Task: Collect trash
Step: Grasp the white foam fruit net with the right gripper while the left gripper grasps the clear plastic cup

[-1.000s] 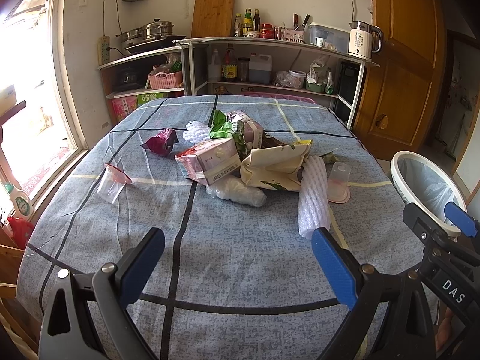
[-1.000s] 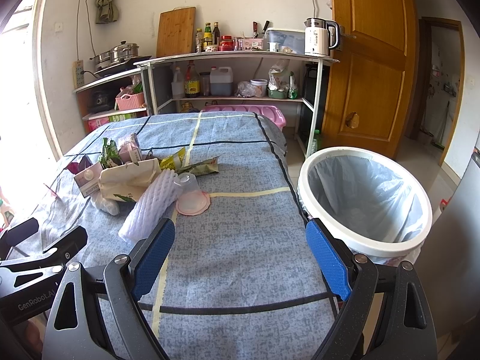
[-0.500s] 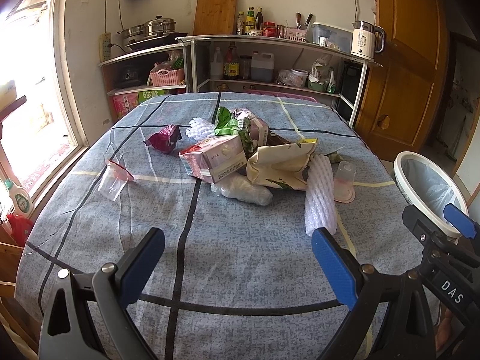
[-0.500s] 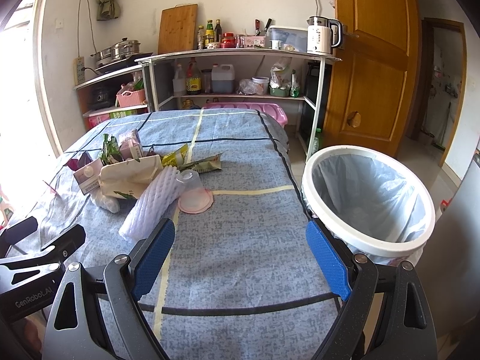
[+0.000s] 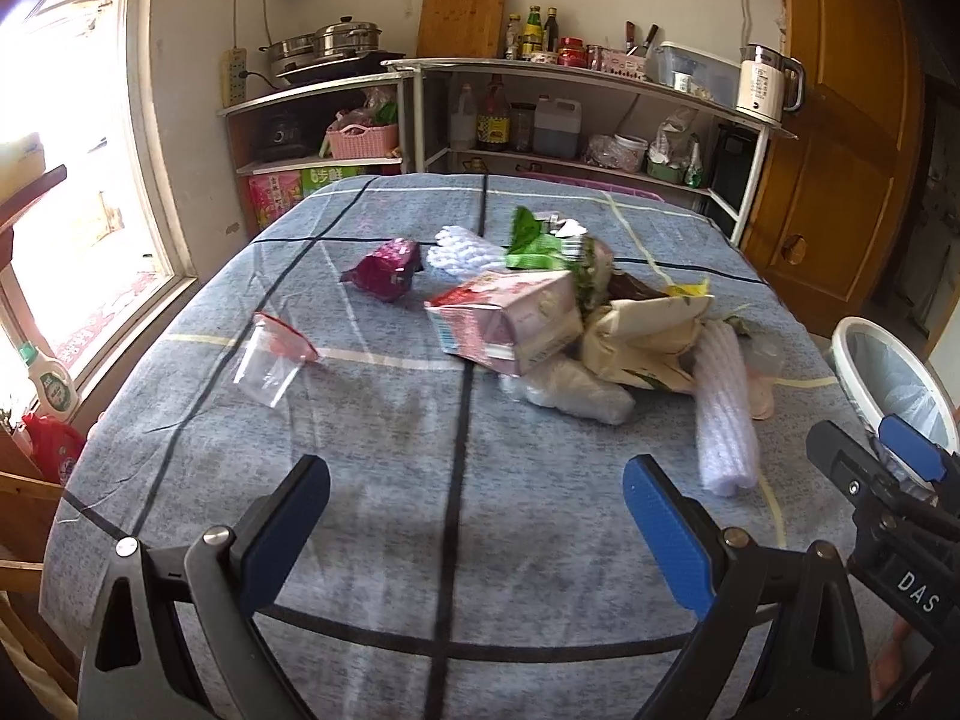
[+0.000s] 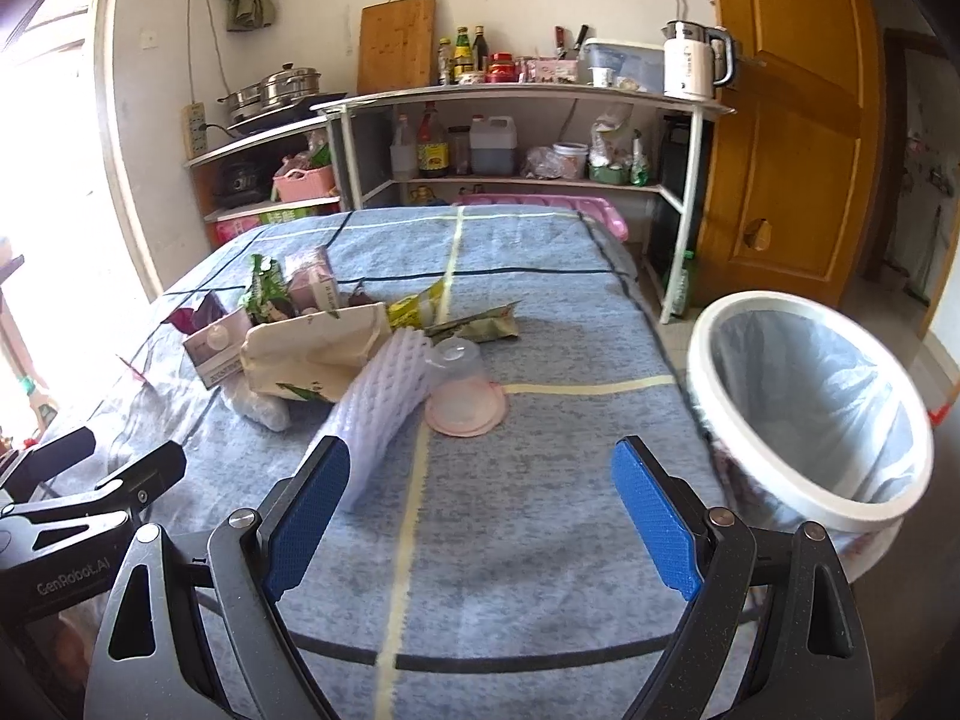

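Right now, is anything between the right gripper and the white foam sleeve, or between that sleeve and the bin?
Nothing visible. The right gripper is open with bare tablecloth ahead; the foam sleeve starts at its left finger. The bin stands open off the table's right edge.

- Bare tablecloth (image 5: 372, 480) across the near half of the table, open to either gripper.
- Mid-table blocked by a trash pile (image 5: 570, 324); foam sleeve (image 6: 384, 402) jutting nearward beside an upturned cup (image 6: 459, 381).
- Clear cloth strip right of the pile, toward the open bin (image 6: 810, 408).
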The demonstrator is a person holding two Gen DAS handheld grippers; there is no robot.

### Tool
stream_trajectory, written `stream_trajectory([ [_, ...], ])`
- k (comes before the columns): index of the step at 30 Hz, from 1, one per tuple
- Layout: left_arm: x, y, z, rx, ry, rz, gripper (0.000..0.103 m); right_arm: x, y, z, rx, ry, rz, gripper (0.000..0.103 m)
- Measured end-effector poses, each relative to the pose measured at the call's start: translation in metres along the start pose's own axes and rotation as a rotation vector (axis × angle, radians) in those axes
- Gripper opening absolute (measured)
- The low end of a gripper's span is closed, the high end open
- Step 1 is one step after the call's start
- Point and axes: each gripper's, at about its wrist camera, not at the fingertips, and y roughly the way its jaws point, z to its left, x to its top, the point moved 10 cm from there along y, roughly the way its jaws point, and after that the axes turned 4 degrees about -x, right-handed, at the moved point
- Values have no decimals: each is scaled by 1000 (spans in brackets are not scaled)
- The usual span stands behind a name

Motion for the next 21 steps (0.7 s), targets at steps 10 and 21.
stream_trajectory([
  [10,16,22,77,86,-62,16,100,-4,50,39,65,-2,110,60],
  [21,21,52,124,117,-124,63,98,1,52,43,108,29,115,27],
])
